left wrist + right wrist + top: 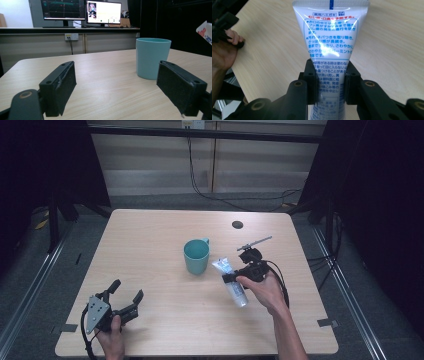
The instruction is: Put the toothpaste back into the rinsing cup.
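At the frame's lower left, the left gripper (125,295) rested on the table (160,230), jaws wide apart and empty. Right of centre, beside the teal cup (196,256), the right gripper (229,278) was clamped on a toothpaste tube (233,282), seemingly mid-carry; standing it in the cup looked the likely next move.

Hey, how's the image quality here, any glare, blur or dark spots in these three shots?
Right gripper view: white glare streaks across the white printed toothpaste tube wash out some text. Left gripper view: the black padded jaws up close look soft, the teal plastic cup sharper, the lit monitors bright. High view: the pale wooden table is evenly lit, its surroundings nearly black.
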`<state>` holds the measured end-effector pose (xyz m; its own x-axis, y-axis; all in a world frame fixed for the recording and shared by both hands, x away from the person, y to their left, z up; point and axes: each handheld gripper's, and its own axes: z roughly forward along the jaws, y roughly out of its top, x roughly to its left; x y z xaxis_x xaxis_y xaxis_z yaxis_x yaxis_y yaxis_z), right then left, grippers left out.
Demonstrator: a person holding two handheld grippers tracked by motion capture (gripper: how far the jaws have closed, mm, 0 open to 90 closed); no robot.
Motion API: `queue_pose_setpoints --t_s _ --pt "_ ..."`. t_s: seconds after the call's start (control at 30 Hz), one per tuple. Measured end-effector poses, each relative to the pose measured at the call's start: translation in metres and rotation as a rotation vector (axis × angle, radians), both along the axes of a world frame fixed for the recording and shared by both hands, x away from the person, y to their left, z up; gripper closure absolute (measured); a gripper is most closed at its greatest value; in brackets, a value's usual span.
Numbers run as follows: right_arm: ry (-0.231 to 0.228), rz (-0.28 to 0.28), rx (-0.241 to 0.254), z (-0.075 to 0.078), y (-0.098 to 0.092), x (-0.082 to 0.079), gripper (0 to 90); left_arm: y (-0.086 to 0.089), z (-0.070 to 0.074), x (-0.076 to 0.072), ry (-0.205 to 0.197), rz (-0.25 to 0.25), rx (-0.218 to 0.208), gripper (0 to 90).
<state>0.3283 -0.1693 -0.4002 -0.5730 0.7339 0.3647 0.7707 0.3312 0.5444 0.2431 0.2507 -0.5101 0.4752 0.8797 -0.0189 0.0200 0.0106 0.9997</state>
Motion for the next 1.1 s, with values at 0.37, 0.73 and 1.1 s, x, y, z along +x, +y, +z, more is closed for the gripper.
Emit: queue_pose_setpoints --t_s 0.37,0.73,1.1 --pt "-0.123 -0.024 0.054 0.014 0.005 -0.004 70.2 0.0 0.0 0.0 -0.001 -0.001 0.0 15.8" --pt "-0.269 -0.042 0.115 0.024 0.006 -0.01 70.4 0.0 0.0 0.0 -0.001 -0.001 0.0 15.8" --pt "-0.379 -0.055 0.165 0.027 0.01 -0.012 70.4 0.0 0.0 0.0 0.0 -0.001 0.0 15.8"
